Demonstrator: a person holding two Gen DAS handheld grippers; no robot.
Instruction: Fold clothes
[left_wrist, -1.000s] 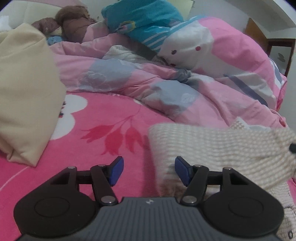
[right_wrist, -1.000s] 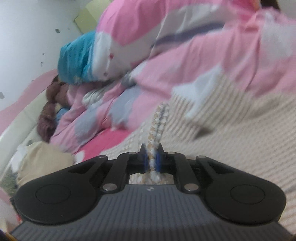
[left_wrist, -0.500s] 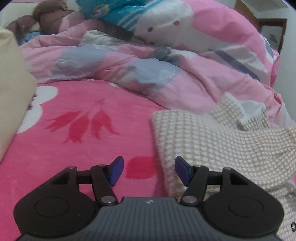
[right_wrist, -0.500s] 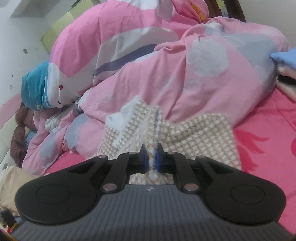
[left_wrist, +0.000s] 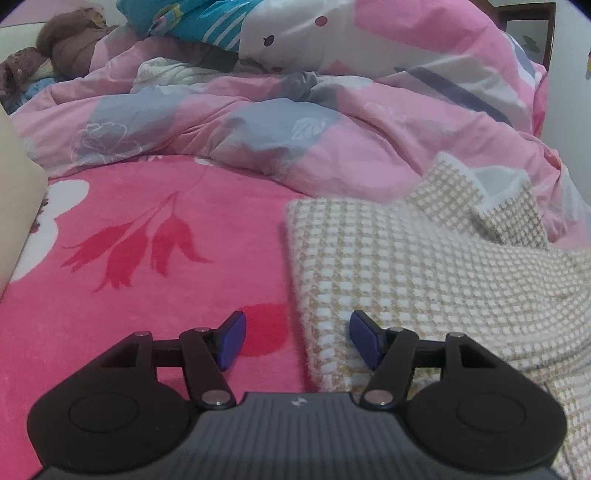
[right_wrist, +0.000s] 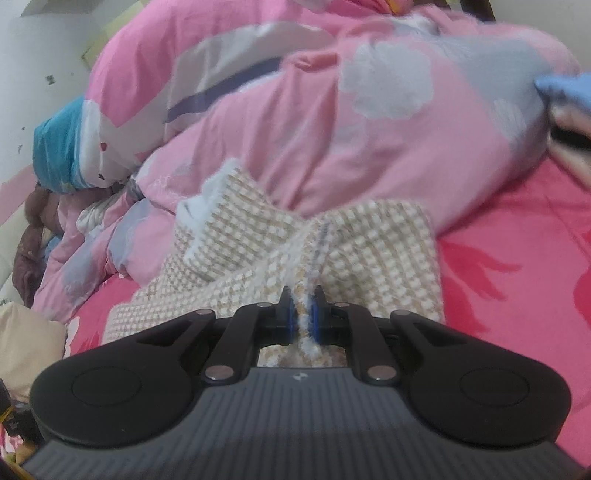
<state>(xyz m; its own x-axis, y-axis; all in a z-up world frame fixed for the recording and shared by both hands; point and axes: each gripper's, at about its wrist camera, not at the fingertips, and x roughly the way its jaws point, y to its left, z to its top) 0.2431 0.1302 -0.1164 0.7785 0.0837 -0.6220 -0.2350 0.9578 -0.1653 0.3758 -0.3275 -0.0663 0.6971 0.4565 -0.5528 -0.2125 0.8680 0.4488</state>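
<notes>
A cream and tan checked knit garment (left_wrist: 424, 266) lies on the pink bed cover, its left edge running down between my left gripper's blue pads. The left gripper (left_wrist: 297, 338) is open, its right pad over the knit and its left pad over the bare cover. A sleeve cuff with white lining (left_wrist: 491, 184) stands up at the far right. In the right wrist view my right gripper (right_wrist: 304, 315) is shut on a pinched fold of the same knit garment (right_wrist: 380, 251), which spreads out flat beyond the fingers, with the cuff (right_wrist: 218, 206) raised to the left.
A crumpled pink and grey duvet (left_wrist: 258, 122) is heaped along the far side of the bed. A beige pillow (left_wrist: 14, 206) sits at the left edge. The pink floral cover (left_wrist: 147, 258) lies bare left of the garment. Folded blue and dark cloth (right_wrist: 569, 110) sits far right.
Both grippers moved in and sank lower over the bed. The knit garment went from hanging and bunched to spread flat, and the right gripper kept its pinch. The left gripper stayed open.
</notes>
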